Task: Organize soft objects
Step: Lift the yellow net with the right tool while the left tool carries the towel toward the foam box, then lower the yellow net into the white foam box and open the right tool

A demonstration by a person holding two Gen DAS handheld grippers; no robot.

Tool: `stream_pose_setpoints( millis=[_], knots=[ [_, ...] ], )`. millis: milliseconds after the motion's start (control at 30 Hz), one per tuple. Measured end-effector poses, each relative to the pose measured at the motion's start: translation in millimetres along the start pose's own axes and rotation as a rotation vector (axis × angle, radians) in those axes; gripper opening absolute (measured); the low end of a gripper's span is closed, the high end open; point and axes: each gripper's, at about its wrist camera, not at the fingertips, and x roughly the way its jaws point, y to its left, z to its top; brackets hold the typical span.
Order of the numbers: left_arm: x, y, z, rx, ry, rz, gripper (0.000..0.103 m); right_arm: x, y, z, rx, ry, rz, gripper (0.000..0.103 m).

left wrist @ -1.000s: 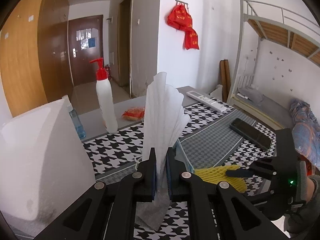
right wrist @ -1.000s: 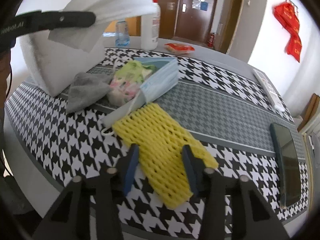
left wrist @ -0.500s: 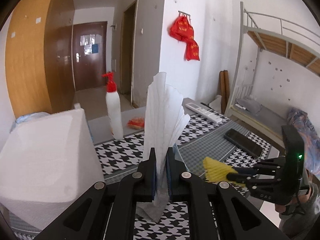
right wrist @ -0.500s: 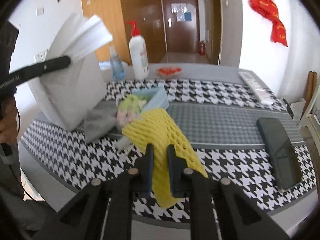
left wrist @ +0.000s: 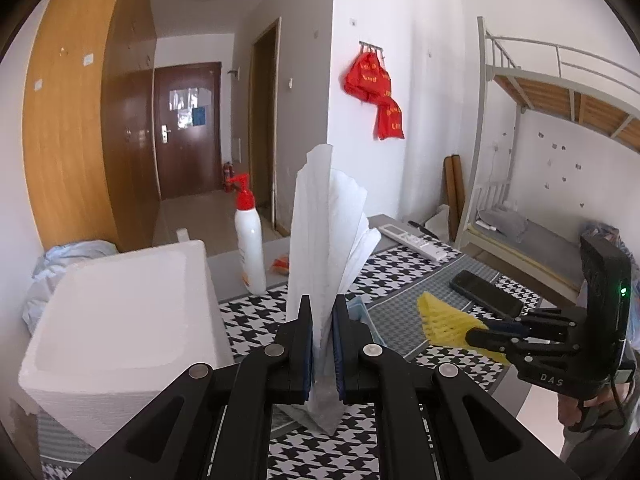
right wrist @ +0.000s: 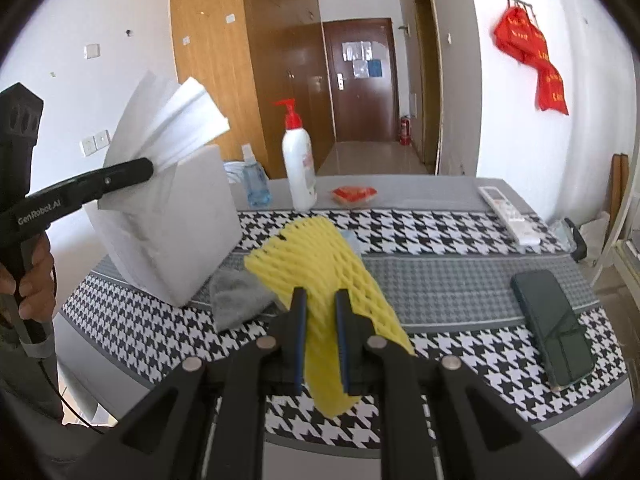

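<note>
My left gripper [left wrist: 322, 312] is shut on a white foam sheet bundle [left wrist: 326, 236] and holds it upright in the air, just right of the open white foam box [left wrist: 116, 312]. It also shows in the right wrist view [right wrist: 140, 170], with the bundle [right wrist: 176, 120] above the box [right wrist: 168, 232]. My right gripper [right wrist: 321, 308] is shut on a yellow foam net [right wrist: 320, 256] and holds it above the table; it shows in the left wrist view [left wrist: 476, 334] with the net [left wrist: 442, 318]. A grey cloth [right wrist: 236, 300] lies on the table beside the box.
The houndstooth tablecloth [right wrist: 440, 232] carries a white pump bottle [right wrist: 298, 168], a small blue bottle [right wrist: 254, 180], a red packet [right wrist: 354, 194], a remote [right wrist: 506, 212] and a dark phone [right wrist: 554, 324]. A light blue item [left wrist: 362, 316] lies behind my left fingers.
My right gripper closed on the yellow net and lifted it off the table. My left gripper rose with the white bundle, so the box's open top came into view.
</note>
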Motion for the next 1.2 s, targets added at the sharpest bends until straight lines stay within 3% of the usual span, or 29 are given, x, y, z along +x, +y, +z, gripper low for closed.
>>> stream_pose_setpoints(
  millis=[667,1200],
  knots=[
    [-41.7,16.8,15.4,0.011,-0.116,0.104,0.009,-22.1,47.9,37.7,-0.067,-0.137,0.036,0.016],
    [-60.6,45.6,16.4,-0.022,-0.160,0.242,0.009,-8.7,79.5,67.2,-0.117,-0.168,0.118,0.017]
  ],
)
